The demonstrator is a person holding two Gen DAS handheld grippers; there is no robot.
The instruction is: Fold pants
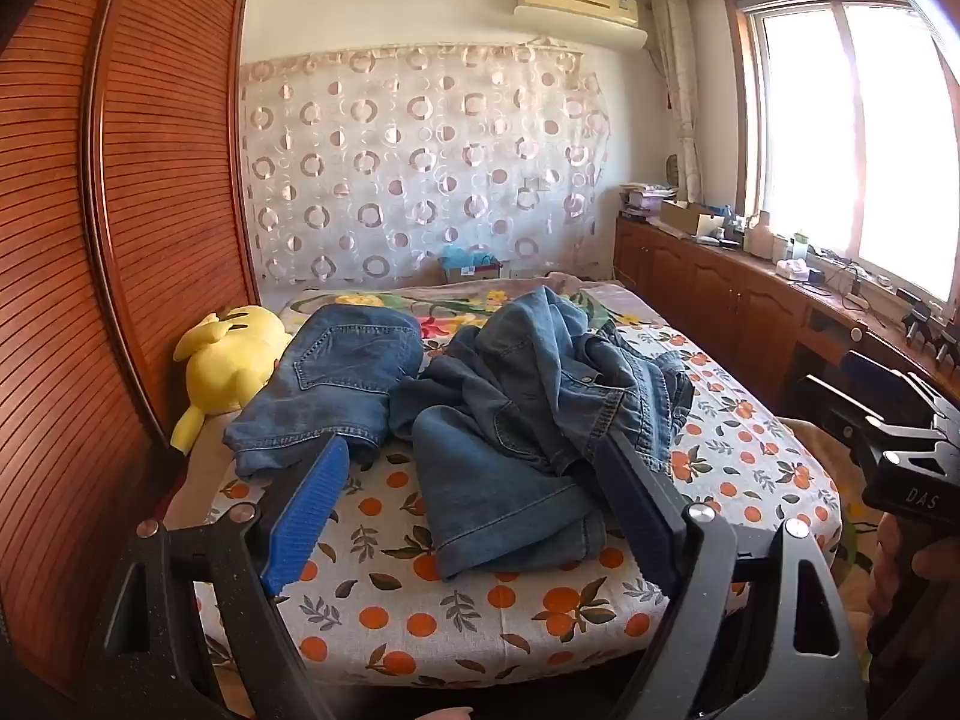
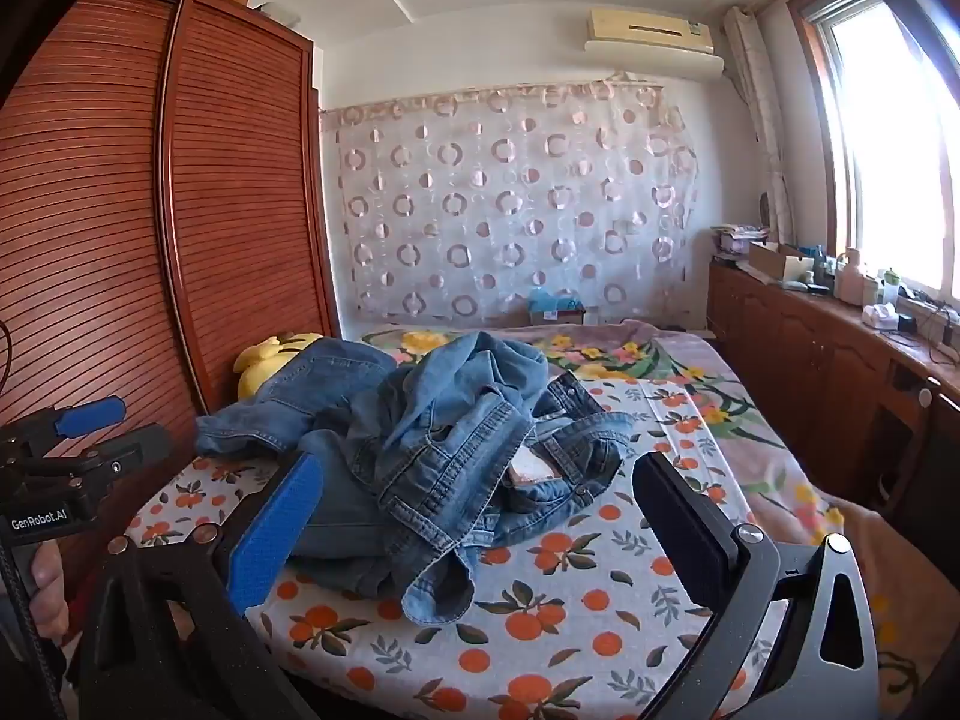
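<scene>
**Two wide-open grippers over a heap of denim on a bed**

Left wrist view: my left gripper [image 1: 474, 480] hangs above the near end of a bed [image 1: 540, 618] covered with a sheet printed with oranges. Its two fingers, one blue-padded and one dark, stand fully apart with nothing between the pads. Beyond them lie two masses of denim. One pair of jeans [image 1: 336, 384] lies fairly flat to the left, a back pocket facing up. To its right sits a crumpled denim pile [image 1: 528, 414], touching the flat pair; how many garments it holds I cannot tell. One yellow plush toy [image 1: 231, 360] rests against the left edge of the flat pair, beside a brown slatted wardrobe [image 1: 150, 210]. My right gripper [image 1: 900, 438] shows at the right edge, held off the bed's side.

Right wrist view: my right gripper [image 2: 480, 516] also has its two fingers spread wide, gripping nothing. The crumpled denim pile [image 2: 444, 450] sits just ahead of the blue finger, one folded leg reaching toward me on the sheet. The flat jeans [image 2: 288, 408] lie behind and left. My left gripper [image 2: 90, 426] appears at the left edge, jaws apart, with a hand [image 2: 48, 588] on its handle. One window [image 2: 888, 132] glows on the right above a long wooden cabinet [image 2: 810, 348].
</scene>
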